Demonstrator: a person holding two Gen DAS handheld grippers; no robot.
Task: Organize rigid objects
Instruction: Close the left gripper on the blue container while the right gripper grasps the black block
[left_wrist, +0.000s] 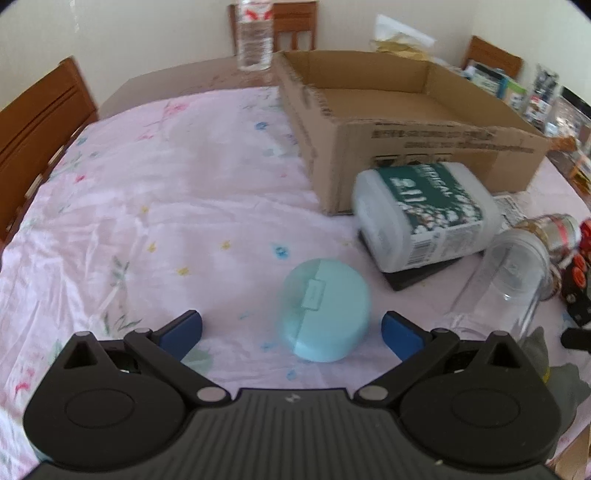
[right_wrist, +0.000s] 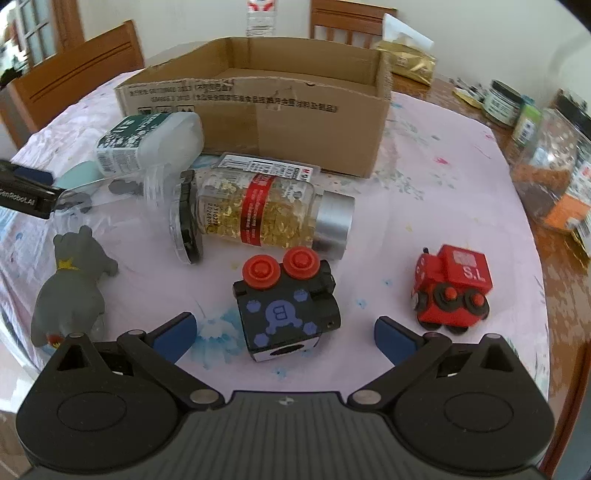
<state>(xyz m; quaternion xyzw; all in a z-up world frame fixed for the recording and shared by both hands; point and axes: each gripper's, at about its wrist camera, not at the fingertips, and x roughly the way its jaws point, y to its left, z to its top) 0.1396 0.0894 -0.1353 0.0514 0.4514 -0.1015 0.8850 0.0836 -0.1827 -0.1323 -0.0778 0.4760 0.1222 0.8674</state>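
Observation:
My left gripper (left_wrist: 291, 332) is open, its blue pads either side of a round light-blue case (left_wrist: 325, 310) lying on the pink cloth. My right gripper (right_wrist: 284, 338) is open around a black toy block (right_wrist: 286, 306) with two red knobs. An empty cardboard box (left_wrist: 413, 122) stands behind; it also shows in the right wrist view (right_wrist: 258, 107). A white tub with a green label (left_wrist: 424, 214) lies on its side before the box. A bottle of yellow capsules (right_wrist: 266, 218), a red toy train (right_wrist: 452, 291) and a grey bear figure (right_wrist: 72, 288) lie on the table.
A clear plastic jar (left_wrist: 513, 273) lies on its side right of the blue case. A water bottle (left_wrist: 255, 33) stands behind the box. Wooden chairs (left_wrist: 33, 125) surround the table. Jars and packets (right_wrist: 554, 162) crowd the right edge.

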